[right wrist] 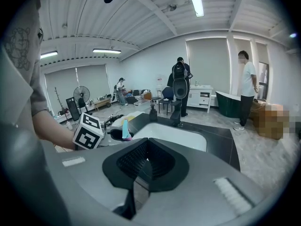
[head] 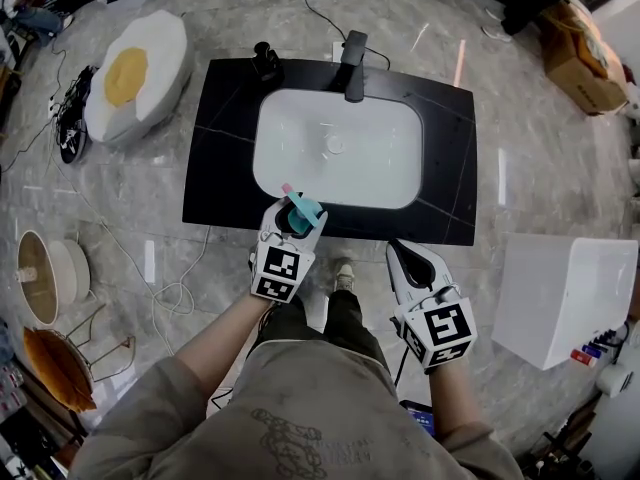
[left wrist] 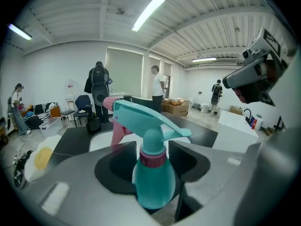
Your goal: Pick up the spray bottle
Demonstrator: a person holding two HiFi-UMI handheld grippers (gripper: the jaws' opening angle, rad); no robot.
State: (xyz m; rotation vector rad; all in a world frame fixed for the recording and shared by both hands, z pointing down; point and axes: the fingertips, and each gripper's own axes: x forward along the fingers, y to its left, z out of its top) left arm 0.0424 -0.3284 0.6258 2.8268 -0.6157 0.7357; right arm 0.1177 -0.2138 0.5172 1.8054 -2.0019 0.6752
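We have the spray bottle (left wrist: 153,173) caught in the left gripper (left wrist: 149,160), at the near rim of the white sink (head: 340,153). The jaws are closed most of the way onto the bottle's shoulder, just under the pink collar. The trigger head stands clear above them and points toward the sink. From these views we cannot tell whether the bottle's base rests on anything. The right gripper (right wrist: 145,160) hangs on the near side of the sink and off to its right, jaws together with nothing between them, so it has no part in this step. We judge that a good lift goes straight up with the bottle upright. The body is smooth, rounded teal plastic that narrows toward the neck, and it could slide down through the pads if the grip slackens. The collar gives a small ledge to catch it, so we would hold a firm squeeze and avoid tilting. The trigger looks thin and pink and the nozzle cap is a flat teal wedge, and neither is a part we would want to press. The sink is glossy and oblong, set in a dark, faintly veined countertop (head: 215,118), with a black faucet (head: 353,63) at its far rim.
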